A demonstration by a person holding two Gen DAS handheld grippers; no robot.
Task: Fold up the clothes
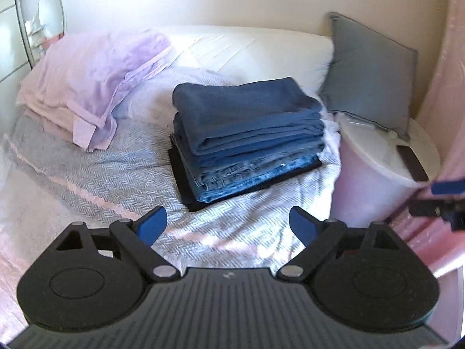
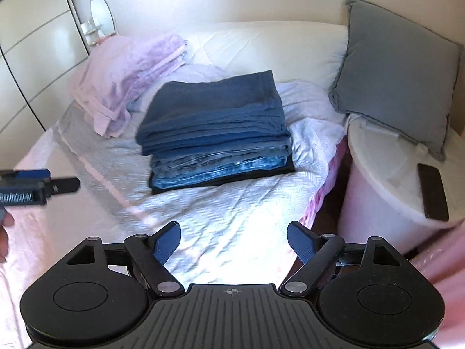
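Bedroom light falls on a bed (image 2: 232, 232) where the folded stack of blue clothes (image 2: 215, 133) sits squared near the middle — likely set there to keep finished pieces together, apart from the loose lilac garments (image 2: 128, 78) heaped beside it. Both the left claw (image 1: 228, 224) and the right claw (image 2: 234, 242) hang wide and empty, short of the stack — free, I judge, to fetch the next piece.

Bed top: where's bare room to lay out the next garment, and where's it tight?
Free: the bedspread strip between the folded blue stack and the two open, empty claws, left claw and right claw. More bare cover runs left, below the lilac pile. Crowded: the head end, where stack, lilac pile and grey cushion sit close; the white bin blocks the right edge.
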